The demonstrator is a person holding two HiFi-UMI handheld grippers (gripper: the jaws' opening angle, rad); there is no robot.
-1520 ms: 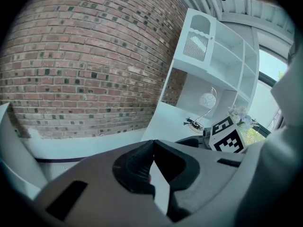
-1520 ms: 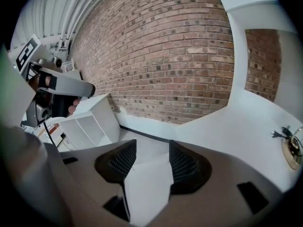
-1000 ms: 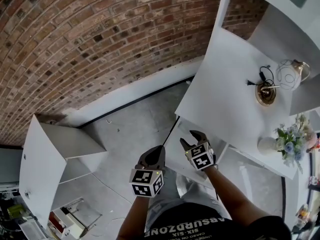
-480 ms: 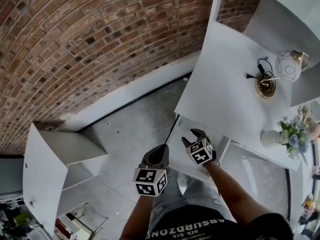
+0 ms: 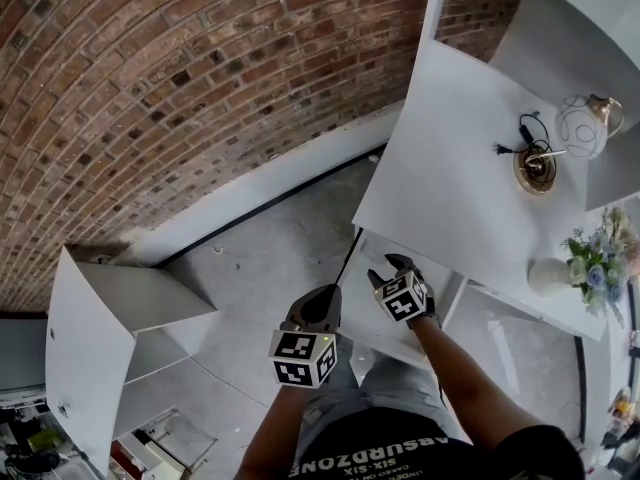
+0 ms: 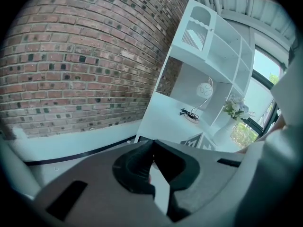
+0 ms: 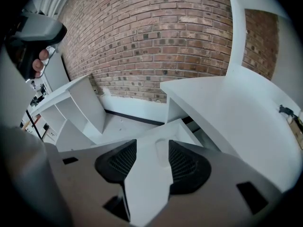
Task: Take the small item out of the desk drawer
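Ahead of right tool [image 7: 153, 142]: small item [image 7: 162, 153].

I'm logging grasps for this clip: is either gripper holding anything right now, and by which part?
Nothing is held. The right gripper hangs open above the drawer; the left gripper is shut, with nothing visible between its jaws.

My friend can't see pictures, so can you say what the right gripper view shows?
The right gripper has its jaws open over the white drawer, with a small pale shape lying in it between them. A white desk is at right, a shelf unit at left, a brick wall behind.
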